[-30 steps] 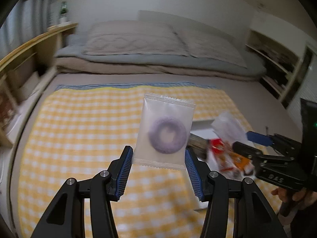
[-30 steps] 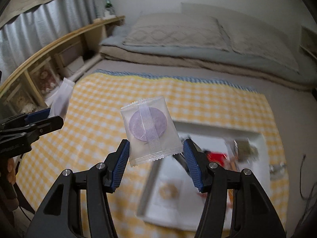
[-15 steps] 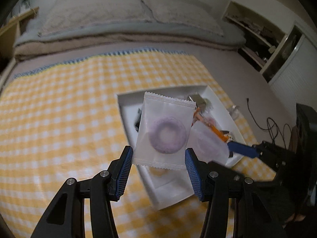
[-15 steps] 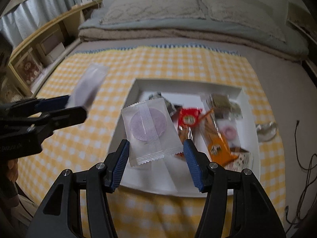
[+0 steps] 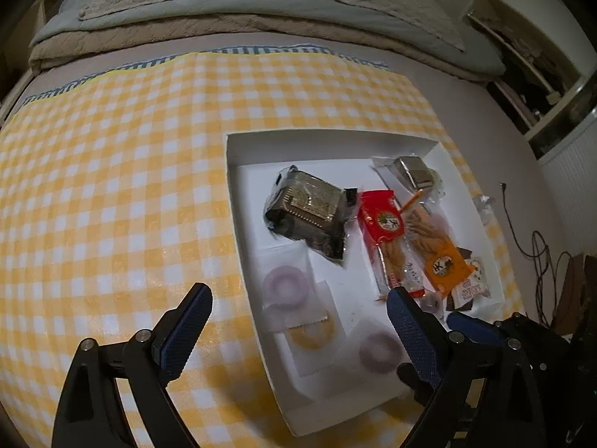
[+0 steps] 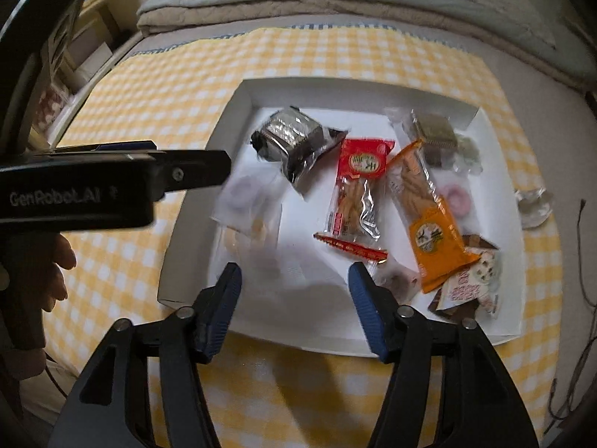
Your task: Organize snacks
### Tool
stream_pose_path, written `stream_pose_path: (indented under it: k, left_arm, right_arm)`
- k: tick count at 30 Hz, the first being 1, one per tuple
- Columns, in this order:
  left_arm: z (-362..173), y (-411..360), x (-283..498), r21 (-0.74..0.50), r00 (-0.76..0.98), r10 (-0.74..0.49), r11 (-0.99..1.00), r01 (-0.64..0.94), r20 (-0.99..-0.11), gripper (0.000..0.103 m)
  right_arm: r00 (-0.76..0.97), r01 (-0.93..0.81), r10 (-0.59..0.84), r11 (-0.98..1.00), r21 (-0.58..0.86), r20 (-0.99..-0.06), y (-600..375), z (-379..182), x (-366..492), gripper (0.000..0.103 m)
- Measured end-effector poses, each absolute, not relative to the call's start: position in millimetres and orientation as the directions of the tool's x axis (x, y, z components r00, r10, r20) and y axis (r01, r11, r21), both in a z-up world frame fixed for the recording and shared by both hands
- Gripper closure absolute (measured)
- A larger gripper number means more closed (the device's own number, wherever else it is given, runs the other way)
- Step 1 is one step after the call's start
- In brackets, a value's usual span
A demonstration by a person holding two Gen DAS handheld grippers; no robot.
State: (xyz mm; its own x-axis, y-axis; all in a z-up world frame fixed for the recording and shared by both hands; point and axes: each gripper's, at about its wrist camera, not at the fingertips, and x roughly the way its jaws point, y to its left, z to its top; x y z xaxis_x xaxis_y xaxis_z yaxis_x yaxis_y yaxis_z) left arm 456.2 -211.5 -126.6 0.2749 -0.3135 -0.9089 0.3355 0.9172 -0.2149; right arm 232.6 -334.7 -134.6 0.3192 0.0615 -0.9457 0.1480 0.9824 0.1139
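we look down on a bed [image 5: 209, 11] with grey pillows at the far end, and in front of it a yellow checked cloth [image 5: 112, 186] spread flat. on the cloth lies a shallow white tray [image 5: 235, 194], open at the top, and the snacks are inside it. at the tray's far left corner sits a dark foil packet [image 5: 306, 209], and beside it, towards the middle, a red snack packet [image 5: 384, 231] lies next to an orange snack packet [image 5: 440, 254], both lengthwise. a silvery wrapped packet [image 5: 414, 175] lies in the far right corner. along the tray's near left side lie clear sachets, one with a purple ring [image 5: 285, 287], one with a yellow ring [image 5: 311, 336] partly under it, and a blurred one with a darker purple ring [image 5: 378, 351] towards the near edge. our left claw [image 5: 298, 332] hangs above that near left side with its jaws opening, spread wide, and nothing pressed between the blue pads. our right claw [image 6: 294, 298] hangs over the tray's near edge with its jaws opening too; a pale blurred sachet [image 6: 298, 265] shows in the gap, and the pads do not press on it.
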Motion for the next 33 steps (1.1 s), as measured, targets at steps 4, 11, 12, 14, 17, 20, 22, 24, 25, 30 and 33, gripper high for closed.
stream_pose_path:
  k: [4, 11, 12, 14, 17, 20, 22, 24, 25, 30, 33]
  left_arm:
    - [-130.2, -210.3, 453.5, -0.209, 0.271, -0.307, 0.918, 0.336, -0.912, 0.008]
    - [-115.1, -209.1, 440.0, -0.208, 0.305, -0.316, 0.918, 0.338, -0.899, 0.0]
    - [-109.5, -207.7, 435.9, -0.209, 0.313, -0.32, 0.917, 0.34, -0.894, 0.0]
    - [-102.7, -204.2, 430.2, -0.207, 0.324, -0.322, 0.916, 0.342, -0.89, 0.0]
    - [-91.7, -197.5, 420.4, -0.206, 0.339, -0.326, 0.916, 0.345, -0.882, 0.0]
    - [-80.6, -190.3, 409.8, -0.201, 0.355, -0.326, 0.916, 0.346, -0.876, 0.0]
    - [-75.4, -186.7, 404.5, -0.192, 0.361, -0.319, 0.918, 0.346, -0.876, 0.0]
    - [-71.2, -183.4, 399.7, -0.189, 0.363, -0.318, 0.918, 0.348, -0.876, 0.0]
    - [-69.3, -182.1, 397.1, -0.184, 0.366, -0.314, 0.919, 0.348, -0.876, 0.0]
    - [-63.0, -178.7, 390.3, -0.168, 0.368, -0.305, 0.917, 0.361, -0.879, 0.0]
    - [-60.5, -179.3, 388.0, -0.159, 0.369, -0.3, 0.917, 0.366, -0.88, 0.0]
  right_arm:
    - [0.298, 0.166, 0.069, 0.978, 0.123, -0.952, -340.8, -139.0, 230.5, 0.028]
    - [0.376, 0.188, 0.051, 0.974, 0.13, -0.925, -346.0, -110.2, 221.5, 0.004]
    - [0.393, 0.192, 0.044, 0.973, 0.129, -0.918, -347.2, -104.6, 219.6, 0.001]
    - [0.417, 0.196, 0.031, 0.973, 0.123, -0.908, -348.0, -94.0, 216.5, 0.0]
    - [0.419, 0.2, 0.038, 0.971, 0.133, -0.907, -348.8, -85.9, 211.8, 0.0]
    - [0.392, 0.2, 0.036, 0.972, 0.123, -0.919, -345.5, -88.8, 209.8, 0.0]
    - [0.361, 0.199, 0.049, 0.972, 0.128, -0.931, -343.6, -95.8, 209.4, 0.0]
    - [0.322, 0.205, 0.07, 0.968, 0.142, -0.944, -342.4, -107.4, 211.4, 0.0]
    - [0.304, 0.206, 0.08, 0.967, 0.147, -0.949, -341.6, -113.6, 212.7, 0.0]
    - [0.195, 0.217, 0.133, 0.96, 0.174, -0.972, -335.8, -150.3, 224.5, 0.0]
    - [0.142, 0.224, 0.102, 0.966, 0.132, -0.985, -333.8, -167.7, 230.4, 0.0]
